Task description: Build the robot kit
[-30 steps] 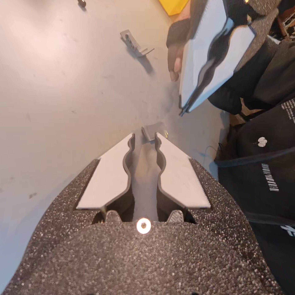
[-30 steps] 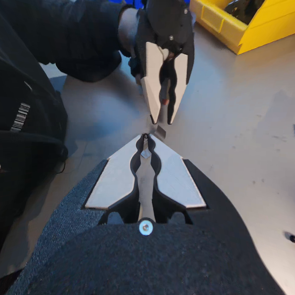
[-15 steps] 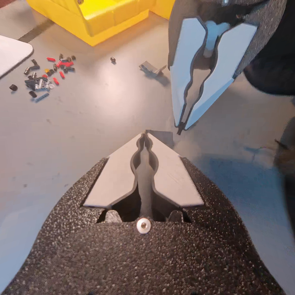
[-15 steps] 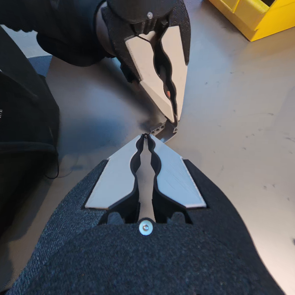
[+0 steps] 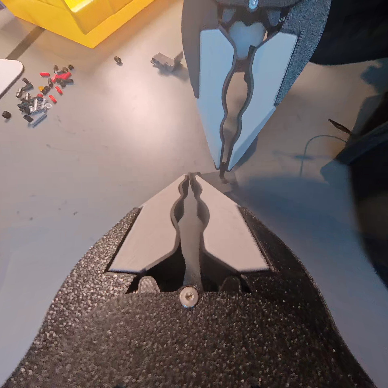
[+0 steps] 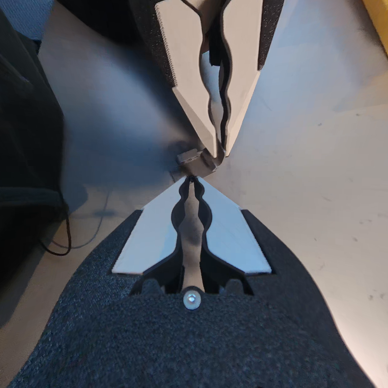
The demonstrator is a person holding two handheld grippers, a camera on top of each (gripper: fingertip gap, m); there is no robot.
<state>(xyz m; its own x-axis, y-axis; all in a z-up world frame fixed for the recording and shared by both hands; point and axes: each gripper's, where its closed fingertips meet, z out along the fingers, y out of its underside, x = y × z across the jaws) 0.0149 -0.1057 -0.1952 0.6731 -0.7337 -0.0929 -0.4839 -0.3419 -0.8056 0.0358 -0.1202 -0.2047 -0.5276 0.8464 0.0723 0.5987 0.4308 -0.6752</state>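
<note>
Both grippers pinch tight over the grey table [image 5: 105, 168]: left gripper [image 5: 191, 174] clamps the metal bracket [image 6: 197, 162], right gripper [image 6: 191, 178] nips a tiny dark screw [image 5: 222, 171] at its holes.

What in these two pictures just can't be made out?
- Small dark part in the right gripper: too small to tell, both views.
- Grey metal bracket: the left gripper covers one end; blurred.
- Pile of small red and black parts: too small, left wrist view.
- Yellow bin: cut off by the top edge.
</note>
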